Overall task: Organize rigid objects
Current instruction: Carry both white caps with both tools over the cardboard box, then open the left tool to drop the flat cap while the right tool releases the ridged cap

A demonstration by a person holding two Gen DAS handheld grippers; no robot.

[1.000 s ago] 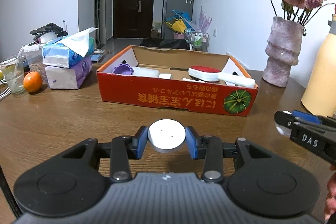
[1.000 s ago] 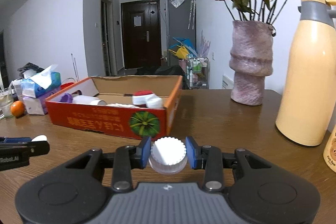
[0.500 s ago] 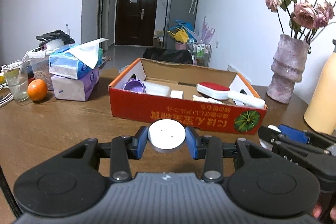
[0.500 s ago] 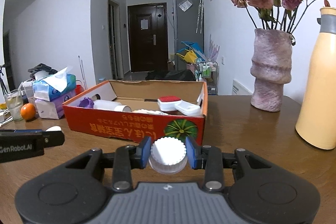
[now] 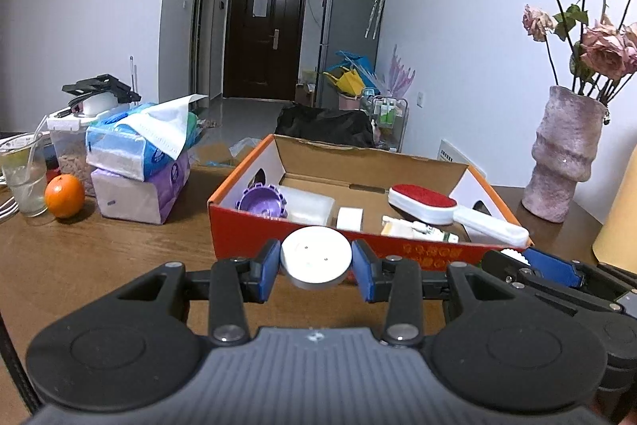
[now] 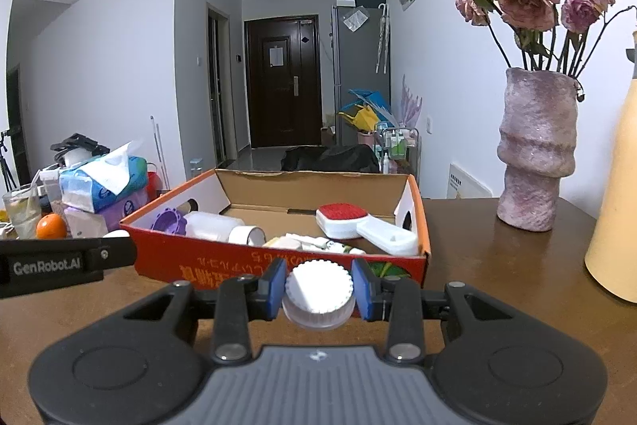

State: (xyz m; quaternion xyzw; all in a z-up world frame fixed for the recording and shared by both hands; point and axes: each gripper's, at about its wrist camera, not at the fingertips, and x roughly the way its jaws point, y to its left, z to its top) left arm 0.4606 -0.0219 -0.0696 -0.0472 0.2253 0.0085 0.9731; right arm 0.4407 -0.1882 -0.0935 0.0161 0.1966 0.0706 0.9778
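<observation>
Both grippers are loaded and face the same target. The left gripper is clamped on a smooth white round cap, flat face toward the camera, its blue pads pressing the rim from either side. The right gripper is clamped on a ribbed white cap in the same manner.

The orange cardboard box lies directly ahead of both sets of jaws, on the wooden table, its near wall just beyond each held cap. Its long axis runs across both views (left to right), so the open top presents a broad target. Inside it sit a purple ridged piece, a red-faced brush with a white handle and several white items.

The right gripper appears at the lower right of the left wrist view, beside the box's right end; the left gripper's finger shows at the left edge of the right wrist view, by the left end. Judgement: each hand is about equally near, each set to pass over the near wall at its own end before letting go.
</observation>
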